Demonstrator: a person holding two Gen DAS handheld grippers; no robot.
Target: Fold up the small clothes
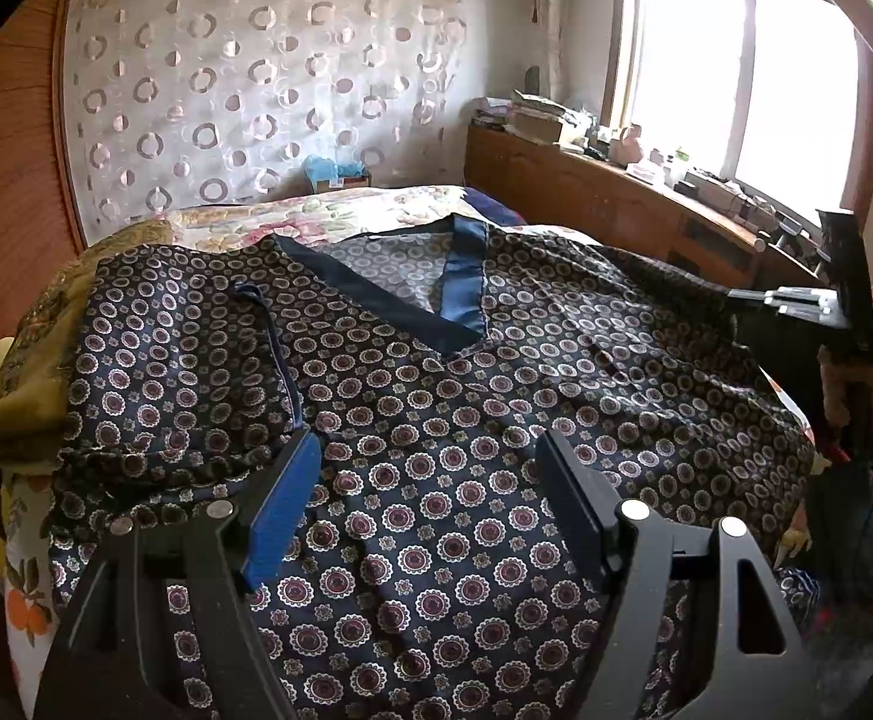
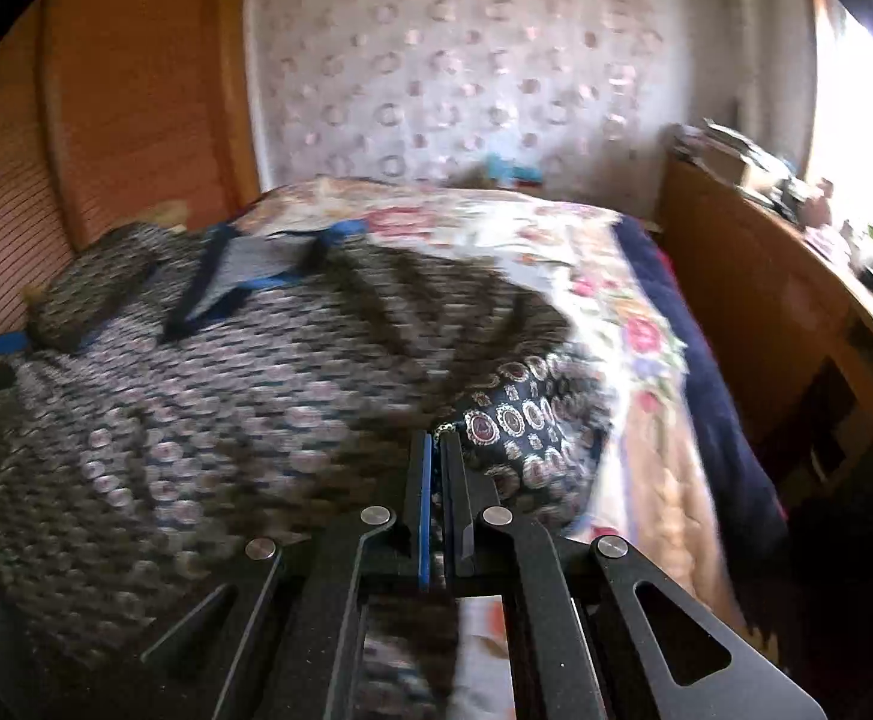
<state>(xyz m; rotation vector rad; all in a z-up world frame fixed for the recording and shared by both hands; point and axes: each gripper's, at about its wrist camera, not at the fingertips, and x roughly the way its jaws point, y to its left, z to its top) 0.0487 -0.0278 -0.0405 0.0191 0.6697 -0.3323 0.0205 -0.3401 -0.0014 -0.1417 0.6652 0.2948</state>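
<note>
A dark navy top (image 1: 436, 372) printed with small round flowers lies spread face up on the bed, its blue-trimmed V-neck (image 1: 466, 276) towards the far side. My left gripper (image 1: 427, 441) hovers open over the lower middle of the top, with only flat cloth showing between its fingers. My right gripper (image 2: 436, 438) is shut on the right edge of the top (image 2: 514, 420). That pinched fold is lifted, and creases run from it across the blurred cloth (image 2: 226, 408). In the left wrist view the right gripper (image 1: 736, 297) shows at the garment's right edge.
A floral bedspread (image 2: 616, 276) covers the bed beyond and to the right of the top. A yellow-green cloth (image 1: 28, 360) lies bunched at the left. A wooden cabinet (image 1: 586, 198) with cluttered items runs under the window. A wooden panel (image 2: 136, 90) stands at the left.
</note>
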